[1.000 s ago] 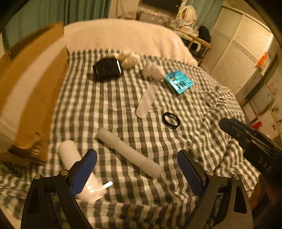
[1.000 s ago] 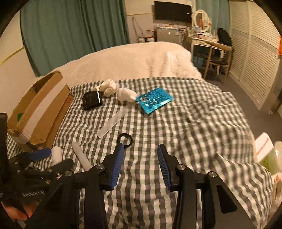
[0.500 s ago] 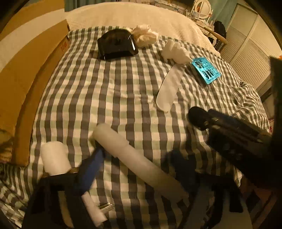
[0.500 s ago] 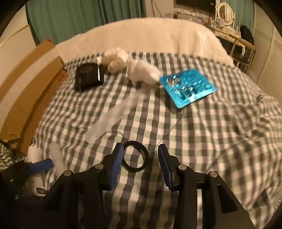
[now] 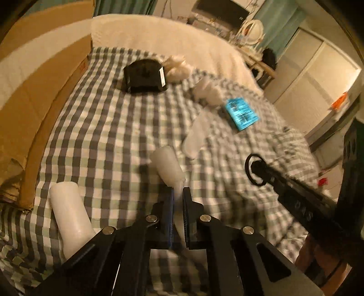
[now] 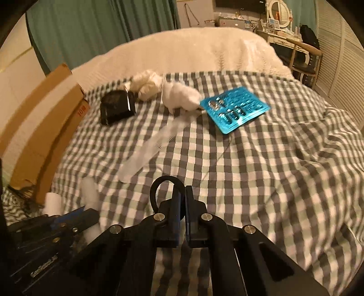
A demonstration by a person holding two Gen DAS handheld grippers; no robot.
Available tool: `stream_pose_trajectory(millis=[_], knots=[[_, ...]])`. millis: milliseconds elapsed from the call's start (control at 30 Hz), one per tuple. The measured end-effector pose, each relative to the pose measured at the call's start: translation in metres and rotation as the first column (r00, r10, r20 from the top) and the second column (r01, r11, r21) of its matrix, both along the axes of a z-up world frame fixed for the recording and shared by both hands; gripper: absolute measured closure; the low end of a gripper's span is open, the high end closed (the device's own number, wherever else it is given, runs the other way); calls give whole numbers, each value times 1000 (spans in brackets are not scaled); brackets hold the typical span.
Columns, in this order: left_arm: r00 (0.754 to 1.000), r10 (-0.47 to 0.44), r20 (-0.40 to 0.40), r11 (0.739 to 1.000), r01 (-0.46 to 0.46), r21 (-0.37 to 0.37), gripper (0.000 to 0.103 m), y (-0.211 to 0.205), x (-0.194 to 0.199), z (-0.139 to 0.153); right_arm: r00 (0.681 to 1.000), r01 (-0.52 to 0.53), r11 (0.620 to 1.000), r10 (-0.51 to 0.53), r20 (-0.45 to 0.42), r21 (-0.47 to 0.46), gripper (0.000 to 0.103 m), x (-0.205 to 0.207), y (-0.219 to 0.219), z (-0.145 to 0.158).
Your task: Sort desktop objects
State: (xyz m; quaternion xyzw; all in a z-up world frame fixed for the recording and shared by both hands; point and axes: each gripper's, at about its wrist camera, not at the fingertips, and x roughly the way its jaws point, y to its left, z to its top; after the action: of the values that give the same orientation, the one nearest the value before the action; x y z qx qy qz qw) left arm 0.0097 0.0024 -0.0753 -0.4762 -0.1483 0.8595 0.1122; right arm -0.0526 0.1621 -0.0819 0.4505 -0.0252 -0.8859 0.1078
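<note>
My left gripper is shut on a long white tube and holds its far end tilted up off the checked cloth. My right gripper is shut on a black ring, which sticks out to the left of the fingers; the ring also shows in the left wrist view at the tip of the right gripper. A second white roll lies at the lower left. A flat clear tube, a black box, white cloth bundles and a blue packet lie farther back.
An open cardboard box stands along the left edge of the bed. A white blanket covers the far half. A dresser with a round mirror and louvred closet doors stand at the right.
Both grippers moved forward and down to the bed and shut. The left one closed on the long white tube and lifted it. The right one closed on the black ring.
</note>
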Motion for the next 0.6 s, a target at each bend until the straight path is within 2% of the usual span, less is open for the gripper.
stream_pose_trajectory(millis=[133, 367, 500, 600], knots=[[995, -11, -99, 1000, 14, 25, 97, -3, 11, 32, 999, -6, 1000, 6, -36, 1, 101, 23, 0, 30], [984, -21, -175, 997, 34, 69, 97, -23, 23, 80, 994, -15, 999, 20, -105, 50, 101, 60, -9, 90], [966, -8, -260, 999, 20, 44, 97, -44, 27, 122, 990, -19, 996, 32, -140, 92, 101, 80, -24, 122], [948, 6, -317, 999, 5, 33, 97, -67, 26, 155, 986, -31, 998, 40, -160, 62, 101, 86, -37, 147]])
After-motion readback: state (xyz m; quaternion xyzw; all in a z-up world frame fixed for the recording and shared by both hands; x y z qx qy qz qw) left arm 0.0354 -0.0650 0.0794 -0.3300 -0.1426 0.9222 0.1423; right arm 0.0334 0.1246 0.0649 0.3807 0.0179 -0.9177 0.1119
